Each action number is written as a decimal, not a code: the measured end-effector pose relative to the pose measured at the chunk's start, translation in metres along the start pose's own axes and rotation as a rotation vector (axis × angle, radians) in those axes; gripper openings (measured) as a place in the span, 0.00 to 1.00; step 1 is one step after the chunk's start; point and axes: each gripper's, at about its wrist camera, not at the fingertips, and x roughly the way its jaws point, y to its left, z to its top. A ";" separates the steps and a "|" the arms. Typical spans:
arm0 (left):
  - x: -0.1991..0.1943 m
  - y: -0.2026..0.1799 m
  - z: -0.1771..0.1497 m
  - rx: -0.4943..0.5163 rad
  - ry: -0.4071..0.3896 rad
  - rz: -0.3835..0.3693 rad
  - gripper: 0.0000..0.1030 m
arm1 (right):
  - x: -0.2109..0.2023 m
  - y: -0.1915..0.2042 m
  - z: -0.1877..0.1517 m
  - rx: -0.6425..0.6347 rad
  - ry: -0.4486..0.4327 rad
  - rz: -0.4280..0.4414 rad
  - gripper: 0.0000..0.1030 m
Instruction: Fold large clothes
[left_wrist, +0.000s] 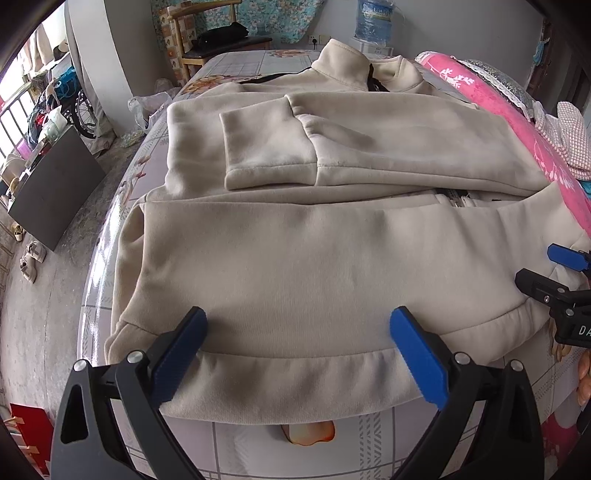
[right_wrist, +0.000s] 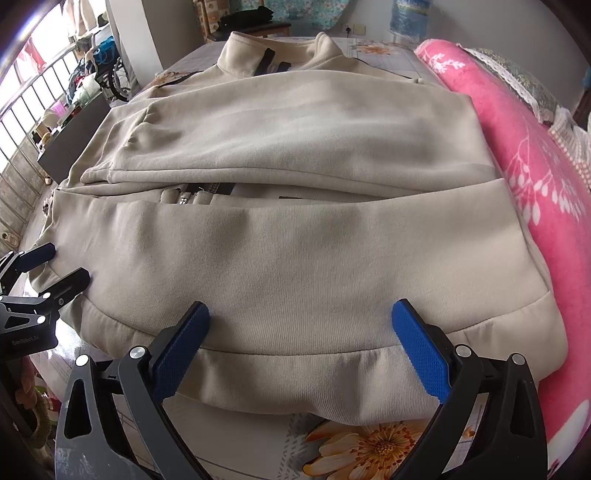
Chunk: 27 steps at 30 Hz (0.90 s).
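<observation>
A beige zip-up sweatshirt (left_wrist: 295, 251) lies flat on the bed, collar (left_wrist: 347, 62) at the far end and both sleeves (left_wrist: 369, 147) folded across its chest. My left gripper (left_wrist: 299, 314) is open, its blue pads spread wide over the near hem (left_wrist: 295, 376) without pressing on the cloth. My right gripper (right_wrist: 301, 306) is open too, straddling the hem (right_wrist: 295, 376) further to the right. Each gripper shows in the other's view: the right gripper (left_wrist: 537, 264) at the right edge, the left gripper (right_wrist: 66, 262) at the left edge.
The bed's flowered sheet (left_wrist: 369, 443) shows in front of the hem. A rolled pink blanket (right_wrist: 535, 166) runs along the right side. A wooden chair (left_wrist: 221, 40) and a water bottle (left_wrist: 375, 18) stand beyond the bed. Left of it are the floor, shoes (left_wrist: 31, 258) and a dark board (left_wrist: 55, 184).
</observation>
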 end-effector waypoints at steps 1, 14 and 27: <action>0.000 0.000 0.000 -0.002 0.001 -0.001 0.95 | 0.000 0.000 0.000 0.000 0.001 0.001 0.92; -0.001 0.003 -0.002 0.022 -0.023 -0.027 0.95 | -0.003 0.000 -0.009 0.006 -0.058 0.002 0.92; -0.052 0.059 -0.037 -0.130 -0.167 -0.203 0.78 | -0.006 -0.003 -0.014 -0.017 -0.123 0.029 0.92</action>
